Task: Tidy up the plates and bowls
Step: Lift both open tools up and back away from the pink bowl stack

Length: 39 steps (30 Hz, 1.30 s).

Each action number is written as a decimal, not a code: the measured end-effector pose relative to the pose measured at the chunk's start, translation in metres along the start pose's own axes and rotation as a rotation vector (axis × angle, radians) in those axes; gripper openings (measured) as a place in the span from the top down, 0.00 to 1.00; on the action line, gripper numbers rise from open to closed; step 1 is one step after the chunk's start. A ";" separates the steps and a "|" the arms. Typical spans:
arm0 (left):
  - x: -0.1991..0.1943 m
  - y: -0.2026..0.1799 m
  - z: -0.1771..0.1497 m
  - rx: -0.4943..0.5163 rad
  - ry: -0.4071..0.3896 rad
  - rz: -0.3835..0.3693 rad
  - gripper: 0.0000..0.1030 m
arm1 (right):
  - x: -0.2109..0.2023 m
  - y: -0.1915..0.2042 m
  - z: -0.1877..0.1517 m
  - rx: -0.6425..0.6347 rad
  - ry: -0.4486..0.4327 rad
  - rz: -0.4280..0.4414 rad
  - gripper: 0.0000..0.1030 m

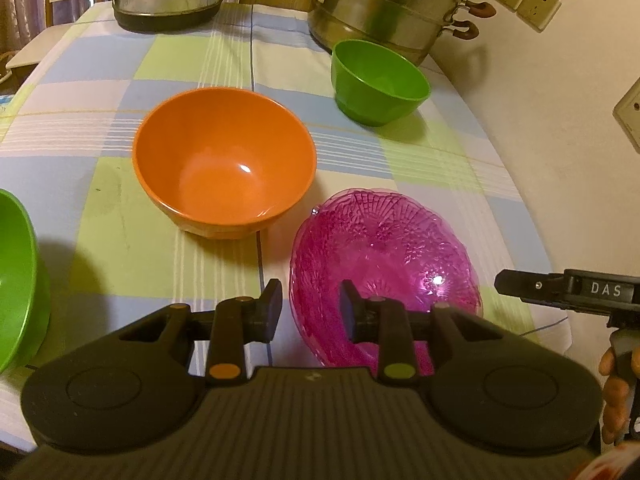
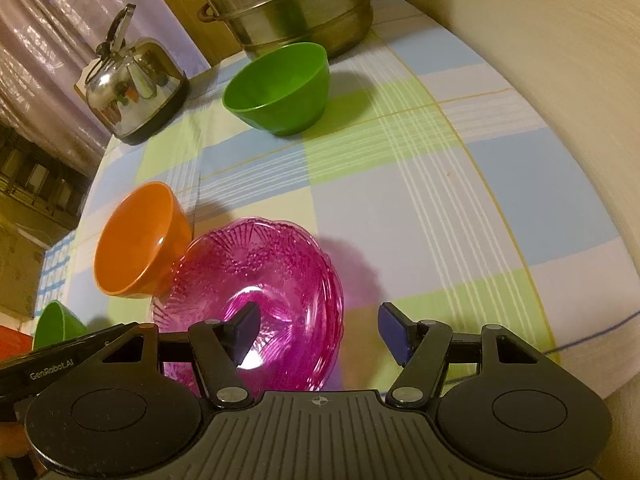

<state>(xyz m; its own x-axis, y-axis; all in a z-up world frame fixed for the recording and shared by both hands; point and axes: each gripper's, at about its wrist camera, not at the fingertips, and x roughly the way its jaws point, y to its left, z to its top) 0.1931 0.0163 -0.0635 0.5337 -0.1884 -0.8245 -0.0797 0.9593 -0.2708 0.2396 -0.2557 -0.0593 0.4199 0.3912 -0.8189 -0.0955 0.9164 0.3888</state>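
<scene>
Both grippers hang over the near edge of the table (image 1: 100, 92), and nothing is held in either. The left gripper (image 1: 310, 310) has its jaws part open, one finger outside the near-left rim of the pink dish (image 1: 384, 256) and the other over its inside, so the rim lies between them but is not pinched. The right gripper (image 2: 318, 330) has its jaws wide, one finger above the dish's hollow and the other over bare cloth to its right.

The step in hand looks like picking up the pink dish, probably to nest or stack it with the bowls. The next move calls for one gripper to drop until the thin, scalloped rim sits squarely between the pads, then close gently; the glassy wall may slip or tilt if caught near its edge.

The orange bowl (image 1: 224, 164) stands mid-table, just behind the dish; from the right wrist view their rims seem to touch, though that cannot be told for sure. A green bowl (image 1: 378, 82) stands toward the far right corner in front of the steamer (image 1: 388, 4), with a kettle (image 2: 132, 80) at the far left.

A second green bowl (image 1: 18, 280) at the near left edge is cut off by the frame. The dish's near rim is hidden behind the gripper bodies.
</scene>
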 end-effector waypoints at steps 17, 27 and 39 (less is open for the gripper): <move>-0.052 -0.015 -0.015 0.077 -0.098 0.034 0.42 | -0.050 0.004 -0.027 0.025 -0.082 -0.017 0.37; -0.079 -0.023 -0.026 0.124 -0.141 0.052 0.26 | -0.079 0.013 -0.042 0.022 -0.122 -0.001 0.37; -0.098 -0.026 -0.038 0.161 -0.151 0.071 0.14 | -0.095 0.024 -0.057 -0.015 -0.138 -0.023 0.37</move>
<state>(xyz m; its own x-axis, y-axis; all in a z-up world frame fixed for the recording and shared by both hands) 0.1108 0.0022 0.0057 0.6522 -0.0976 -0.7517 0.0075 0.9925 -0.1223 0.1456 -0.2661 0.0040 0.5423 0.3556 -0.7612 -0.0974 0.9265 0.3635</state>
